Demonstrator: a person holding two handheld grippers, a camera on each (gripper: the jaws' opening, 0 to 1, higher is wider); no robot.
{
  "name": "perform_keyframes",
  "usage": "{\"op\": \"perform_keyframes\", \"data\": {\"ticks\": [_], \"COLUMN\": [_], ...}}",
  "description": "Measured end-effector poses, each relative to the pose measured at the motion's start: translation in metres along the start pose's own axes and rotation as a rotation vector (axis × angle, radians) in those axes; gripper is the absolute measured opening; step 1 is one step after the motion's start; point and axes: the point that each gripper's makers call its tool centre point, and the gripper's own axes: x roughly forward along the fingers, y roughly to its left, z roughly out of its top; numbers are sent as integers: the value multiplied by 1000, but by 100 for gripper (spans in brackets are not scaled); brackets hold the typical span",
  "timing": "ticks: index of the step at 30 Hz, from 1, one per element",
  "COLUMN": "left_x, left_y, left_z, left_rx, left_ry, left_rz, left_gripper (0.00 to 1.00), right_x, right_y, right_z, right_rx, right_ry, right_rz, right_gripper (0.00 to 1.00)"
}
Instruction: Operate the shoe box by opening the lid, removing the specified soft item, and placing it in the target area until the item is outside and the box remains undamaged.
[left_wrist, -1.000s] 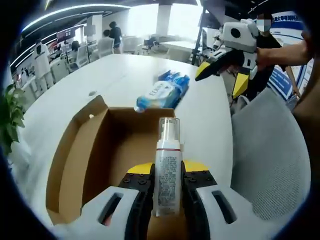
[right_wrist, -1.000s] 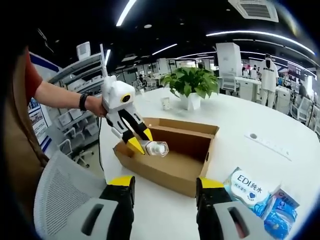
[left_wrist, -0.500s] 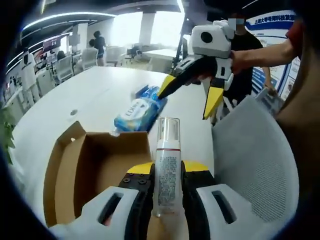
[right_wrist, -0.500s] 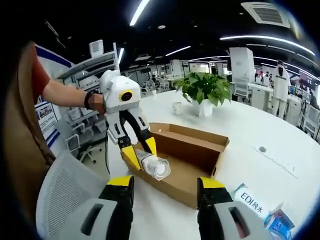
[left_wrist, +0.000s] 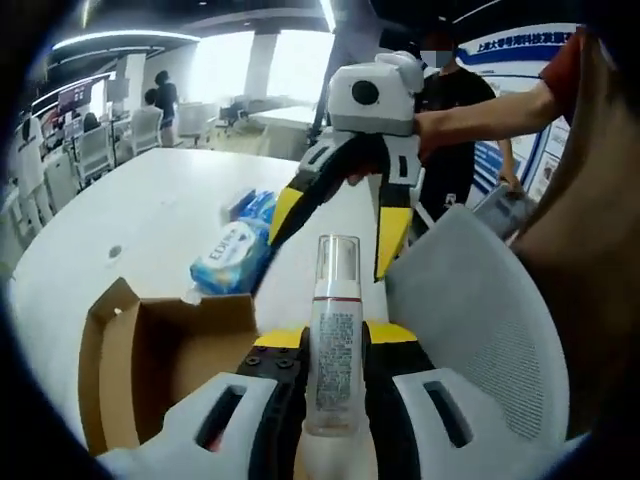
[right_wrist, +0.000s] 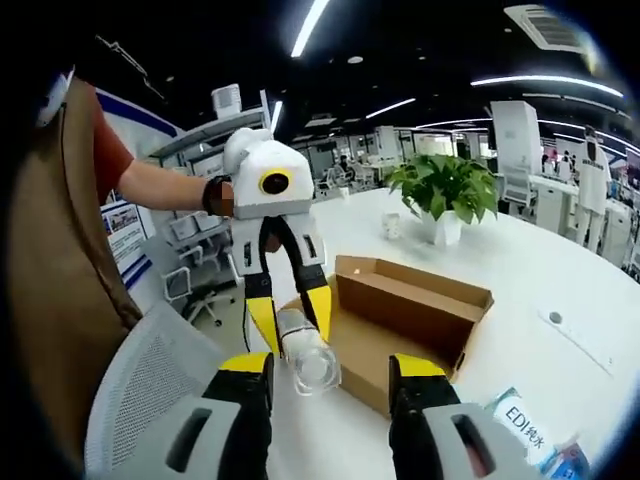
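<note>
Meanwhile left gripper (left_wrist: 335, 385), clamped on the foam bottle (left_wrist: 334, 335), had lifted it clear of the shoe box (right_wrist: 405, 315) toward the open-jawed right gripper (right_wrist: 328, 372), so extraction looked done.

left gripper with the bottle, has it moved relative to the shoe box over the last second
Yes. In the right gripper view the left gripper has carried the bottle from over the shoe box out past its near corner.
</note>
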Motion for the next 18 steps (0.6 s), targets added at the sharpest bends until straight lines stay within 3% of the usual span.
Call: {"op": "perform_keyframes", "data": {"ticks": [3, 10, 14, 18], "left_x": [0, -1, -2, -2], "left_y": [-6, -15, -18, -23], "left_z": [2, 12, 14, 16], "left_rx": [8, -13, -16, -24], "left_ry": [1, -36, -44, -47], "left_rz": [-21, -70, -82, -112], "left_gripper": [20, 20, 20, 20], "right_x": [1, 3, 1, -1], "right_y": [10, 23, 33, 37], "right_z": [2, -3, 0, 2], "right_rx": [-6, -2, 11, 27], "right_ry": [-5, 7, -7, -24], "right_rz": [47, 104, 148, 159], "right_gripper": [34, 29, 19, 18]}}
